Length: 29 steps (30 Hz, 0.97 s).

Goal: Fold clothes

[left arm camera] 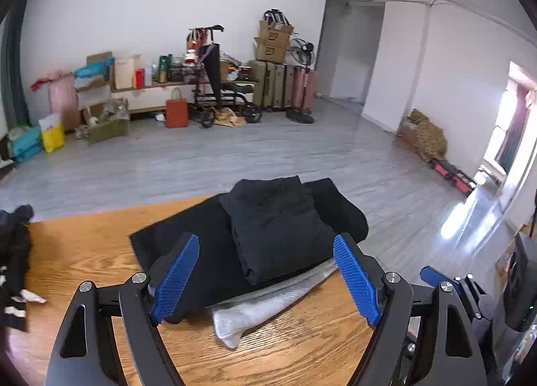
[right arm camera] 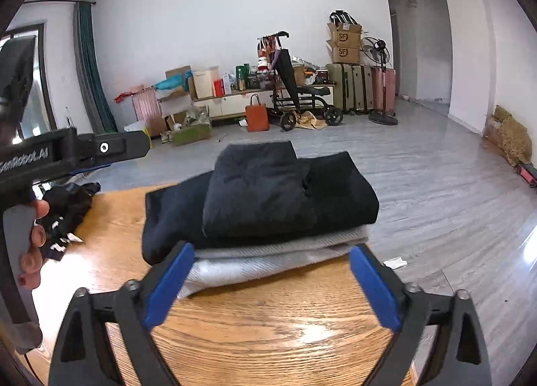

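Oak-grained counter [right arm camera: 268, 319] carries a stack of folded clothes near its far edge: a black folded garment [right arm camera: 261, 191] on top, a wider black one [left arm camera: 188, 245] beneath it, a grey one [right arm camera: 278, 252] at the bottom. An unfolded dark garment [right arm camera: 67, 211] lies at the counter's left. Both the left tongs [left arm camera: 265, 278] and the right tongs [right arm camera: 272, 285] gape wide, empty, above the counter just short of the stack.

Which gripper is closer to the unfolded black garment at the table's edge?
Left. The left gripper sits between the unfolded black garment and the right gripper, which is further off.
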### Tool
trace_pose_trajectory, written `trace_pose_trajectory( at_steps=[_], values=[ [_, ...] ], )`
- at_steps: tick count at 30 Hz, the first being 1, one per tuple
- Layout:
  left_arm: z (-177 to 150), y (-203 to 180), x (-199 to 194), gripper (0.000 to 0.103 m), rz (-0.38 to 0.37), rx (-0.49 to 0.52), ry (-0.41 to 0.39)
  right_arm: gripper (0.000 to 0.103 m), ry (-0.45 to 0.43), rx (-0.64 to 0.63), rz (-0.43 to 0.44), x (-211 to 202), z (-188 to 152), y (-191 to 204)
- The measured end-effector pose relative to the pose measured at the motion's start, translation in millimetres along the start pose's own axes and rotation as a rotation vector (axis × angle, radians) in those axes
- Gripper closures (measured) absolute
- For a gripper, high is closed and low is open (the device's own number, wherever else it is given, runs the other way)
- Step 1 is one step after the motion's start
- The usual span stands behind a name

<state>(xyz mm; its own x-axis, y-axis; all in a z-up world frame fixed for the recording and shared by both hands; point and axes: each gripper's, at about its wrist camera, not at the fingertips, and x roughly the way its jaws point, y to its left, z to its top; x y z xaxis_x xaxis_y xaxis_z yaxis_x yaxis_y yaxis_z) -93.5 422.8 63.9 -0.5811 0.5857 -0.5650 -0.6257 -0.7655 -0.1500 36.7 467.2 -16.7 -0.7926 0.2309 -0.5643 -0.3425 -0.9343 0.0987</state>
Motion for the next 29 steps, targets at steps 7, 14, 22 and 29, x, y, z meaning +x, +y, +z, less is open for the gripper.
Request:
trace_pose_trajectory(
  at_steps=[7,14,22,29],
  values=[
    [-7,-14,-10,0.020,0.045,0.026,0.023,0.000,0.005,0.011,0.005,-12,8,5],
    [-16,-13,-8,0.020,0.057,0.000,0.047,0.000,0.022,-0.052,-0.017,-19,1,13],
    [-18,-23,3,0.020,0.082,0.057,0.074,0.000,0.027,-0.046,-0.022,-13,3,10],
    [-15,-27,8,0.020,0.078,0.068,0.064,0.000,0.042,-0.046,-0.017,-6,-1,7]
  ],
)
